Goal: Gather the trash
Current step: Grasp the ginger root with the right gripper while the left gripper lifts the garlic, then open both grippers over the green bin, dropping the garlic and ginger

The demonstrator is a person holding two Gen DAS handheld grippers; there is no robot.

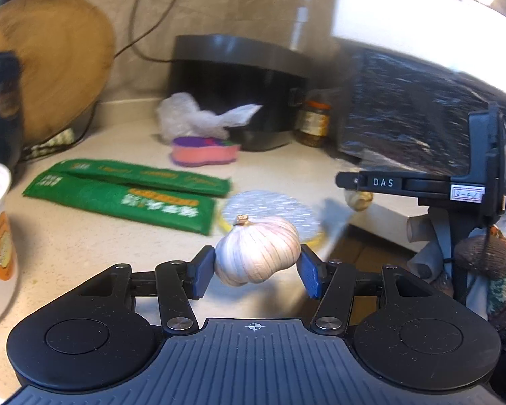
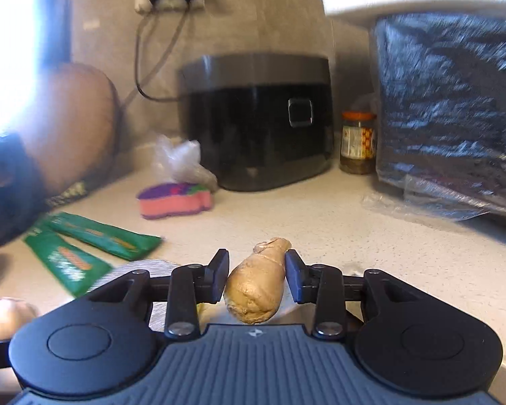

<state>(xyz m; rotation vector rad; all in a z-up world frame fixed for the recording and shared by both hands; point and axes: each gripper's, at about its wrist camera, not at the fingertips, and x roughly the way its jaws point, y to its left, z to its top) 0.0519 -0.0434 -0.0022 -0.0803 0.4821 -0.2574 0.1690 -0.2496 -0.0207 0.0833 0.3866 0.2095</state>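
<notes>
On right gripper's side [image 1: 354, 182], "DAS" legible. Left gripper [image 1: 257, 263] clamped on garlic bulb [image 1: 258, 253] above counter [image 1: 84, 243]; right gripper [image 2: 255, 271] clamped on ginger piece [image 2: 256, 287].

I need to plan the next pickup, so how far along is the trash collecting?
Nothing visibly binned yet. In hand: the left gripper holds a garlic bulb, the right gripper a ginger piece, both off the counter. Left there: green packets, a crumpled plastic bag and a round foil lid.
</notes>
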